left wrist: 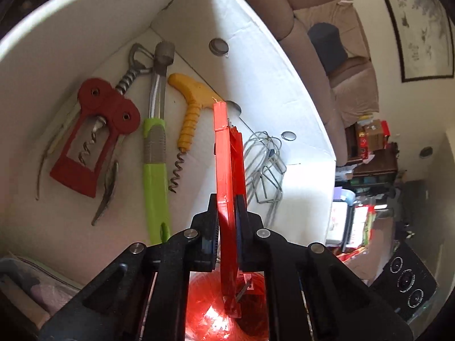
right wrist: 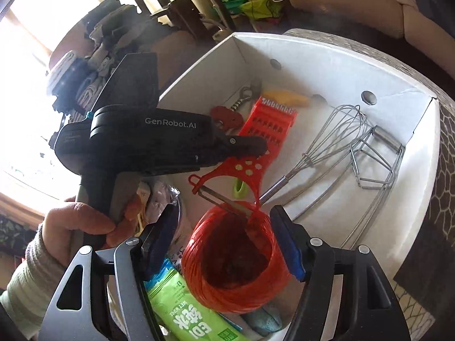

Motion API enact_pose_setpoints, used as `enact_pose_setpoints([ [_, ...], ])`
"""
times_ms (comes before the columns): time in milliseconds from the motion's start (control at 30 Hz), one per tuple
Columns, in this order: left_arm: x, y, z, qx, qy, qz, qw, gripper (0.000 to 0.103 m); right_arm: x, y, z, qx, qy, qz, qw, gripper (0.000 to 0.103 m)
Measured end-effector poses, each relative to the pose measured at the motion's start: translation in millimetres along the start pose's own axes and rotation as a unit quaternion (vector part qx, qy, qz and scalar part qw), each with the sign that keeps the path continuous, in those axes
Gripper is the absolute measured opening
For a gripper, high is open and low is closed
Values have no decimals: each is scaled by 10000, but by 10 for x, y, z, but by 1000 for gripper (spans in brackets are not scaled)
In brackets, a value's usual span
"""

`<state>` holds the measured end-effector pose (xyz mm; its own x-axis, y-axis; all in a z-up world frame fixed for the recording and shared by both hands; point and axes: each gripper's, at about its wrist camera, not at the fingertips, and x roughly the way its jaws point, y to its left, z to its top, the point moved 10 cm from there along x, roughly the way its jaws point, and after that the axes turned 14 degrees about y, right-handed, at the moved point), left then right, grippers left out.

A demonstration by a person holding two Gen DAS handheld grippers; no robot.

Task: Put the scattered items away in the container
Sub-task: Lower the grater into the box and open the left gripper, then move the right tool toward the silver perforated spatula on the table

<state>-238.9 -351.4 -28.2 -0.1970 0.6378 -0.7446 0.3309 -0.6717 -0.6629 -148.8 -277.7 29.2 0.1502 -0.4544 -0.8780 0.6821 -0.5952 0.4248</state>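
Observation:
My left gripper [left wrist: 227, 207] is shut on a red plastic grater-peeler [left wrist: 229, 156], held edge-on over the white box [left wrist: 85, 28]; the right wrist view shows the same grater [right wrist: 267, 126] and the left gripper's body [right wrist: 159, 139] above the box [right wrist: 327, 56]. My right gripper [right wrist: 224, 244] is open, its pads either side of a red twine spool [right wrist: 236, 258] without clearly touching. In the box lie a red winged corkscrew [left wrist: 96, 130], a green-handled tool [left wrist: 155, 153], a yellow corkscrew [left wrist: 190, 113] and a wire whisk [right wrist: 327, 139].
Wire beaters [right wrist: 375, 159] lie at the box's right end. A green wet-wipes pack [right wrist: 187, 312] and a plastic bag [right wrist: 162, 199] sit beside the spool. A sofa [left wrist: 341, 56] and cluttered shelves [left wrist: 369, 147] stand beyond the box.

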Motion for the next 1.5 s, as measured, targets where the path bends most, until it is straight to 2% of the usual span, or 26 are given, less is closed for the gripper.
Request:
enact_pose_setpoints([
  [67, -106, -8, 109, 198, -43, 655, 9976, 8, -120, -70, -14, 144, -154, 72, 9998, 70],
  [167, -230, -50, 262, 573, -181, 1736, 9830, 8, -312, -164, -61, 256, -380, 161, 9988, 71],
  [333, 24, -89, 352, 958, 18, 2763, 9563, 8, -522, -362, -178, 418, -571, 159, 9974, 73],
  [400, 191, -121, 320, 1189, 77, 3223, 9391, 9, -566, -449, -231, 499, -587, 121, 9970, 73],
  [567, 591, -357, 113, 1951, 243, 4283, 8820, 13, -658, -552, -315, 496, -634, 114, 9967, 73],
  [600, 672, -417, 90, 2019, 295, 4321, 8785, 21, -671, -550, -327, 487, -643, 103, 9967, 73],
  [633, 713, -467, 74, 2024, 313, 4314, 8786, 39, -675, -548, -339, 486, -649, 95, 9967, 75],
  [667, 732, -528, 62, 2029, 288, 4276, 8804, 49, -680, -547, -355, 494, -656, 96, 9966, 75],
  [700, 740, -600, 49, 2052, 255, 4189, 8842, 64, -682, -542, -370, 501, -669, 118, 9964, 76],
  [833, 600, -776, 40, 1920, 127, 3951, 8983, 64, -739, -537, -458, 559, -749, 190, 9954, 76],
  [900, 473, -836, 94, 1863, 10, 3877, 9027, 65, -790, -543, -505, 580, -772, 183, 9952, 76],
  [933, 396, -841, 86, 1830, -21, 3754, 9086, 68, -818, -554, -527, 590, -790, 161, 9950, 77],
  [1000, 240, -776, 77, 1604, 5, 3360, 9281, 72, -898, -570, -550, 616, -850, 150, 9944, 77],
  [1067, 199, -692, 91, 1366, 127, 2774, 9509, 72, -998, -595, -569, 687, -954, 187, 9929, 78],
  [1100, 207, -655, 96, 1336, 196, 2563, 9571, 72, -1050, -610, -580, 732, -1014, 224, 9919, 79],
  [1200, 201, -490, 12, 1199, 204, 2718, 9546, 72, -1191, -672, -599, 852, -1161, 327, 9890, 81],
  [1233, 186, -506, -38, 1176, 179, 2495, 9611, 72, -1228, -705, -615, 883, -1183, 288, 9886, 82],
  [1300, 118, -623, -204, 1226, 71, 1820, 9756, 73, -1276, -808, -648, 977, -1181, 159, 9880, 82],
  [1333, 63, -694, -296, 1289, -6, 1541, 9796, 81, -1286, -864, -665, 1026, -1162, 107, 9879, 82],
  [1367, -3, -757, -396, 1344, -98, 1326, 9820, 88, -1288, -926, -687, 1076, -1138, 36, 9876, 82],
  [1400, -76, -810, -503, 1382, -216, 1153, 9834, 102, -1284, -996, -708, 1138, -1122, -57, 9871, 82],
  [1500, -265, -953, -862, 1465, -474, 620, 9861, 103, -1196, -1227, -770, 1443, -1076, -198, 9835, 82],
])
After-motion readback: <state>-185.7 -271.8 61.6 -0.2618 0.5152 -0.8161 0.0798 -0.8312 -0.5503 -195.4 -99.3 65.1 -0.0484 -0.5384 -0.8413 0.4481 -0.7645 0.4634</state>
